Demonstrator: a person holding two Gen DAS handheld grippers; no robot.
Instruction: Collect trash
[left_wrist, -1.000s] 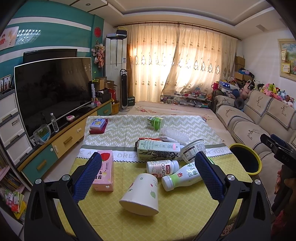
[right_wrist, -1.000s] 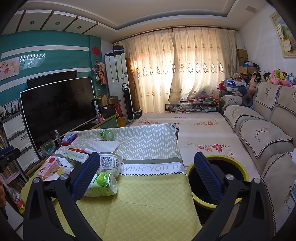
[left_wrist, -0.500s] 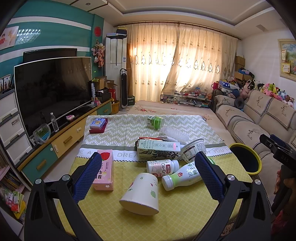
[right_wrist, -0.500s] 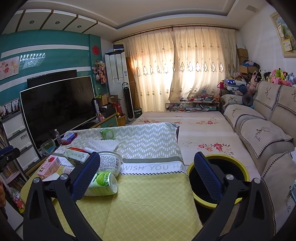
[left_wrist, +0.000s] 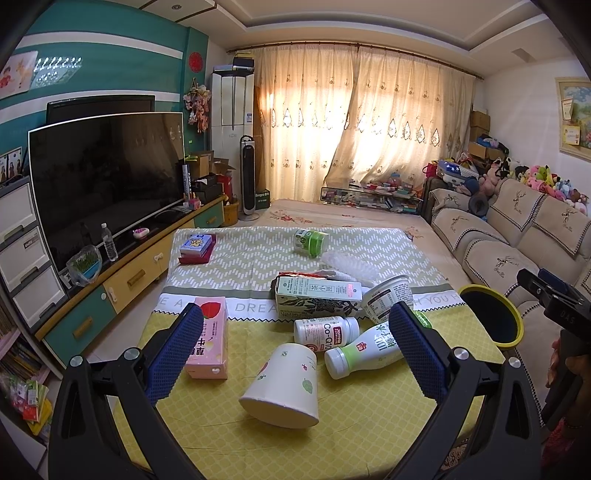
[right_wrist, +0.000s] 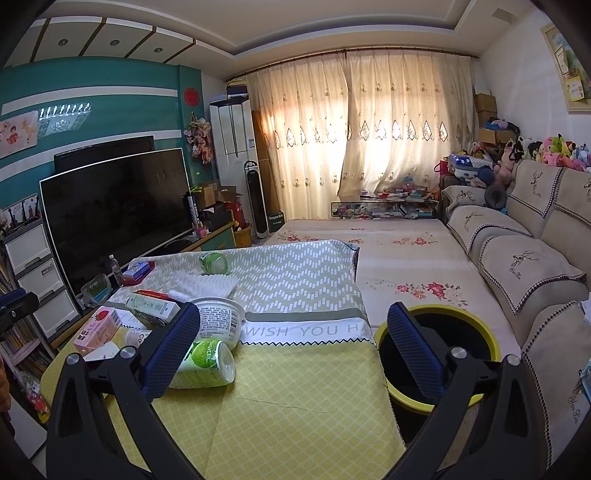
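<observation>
Trash lies on the cloth-covered table (left_wrist: 369, 417): a tipped paper cup (left_wrist: 284, 384), a white supplement bottle (left_wrist: 325, 328), a green-and-white drink bottle (left_wrist: 360, 350), a tea carton (left_wrist: 314, 297), a white tub (left_wrist: 386, 297), a pink box (left_wrist: 208, 338) and a green-lidded jar (left_wrist: 310, 240). My left gripper (left_wrist: 295, 350) hangs open above the cup, holding nothing. The yellow-rimmed black bin (right_wrist: 436, 354) stands off the table's right side. My right gripper (right_wrist: 293, 350) is open and empty, between the drink bottle (right_wrist: 207, 363) and the bin.
A TV (left_wrist: 107, 177) on a low cabinet (left_wrist: 122, 280) runs along the left. A sofa (right_wrist: 535, 266) lines the right wall. A small box on a red tray (left_wrist: 195, 247) sits at the table's far left. The other gripper (left_wrist: 554, 302) shows at right.
</observation>
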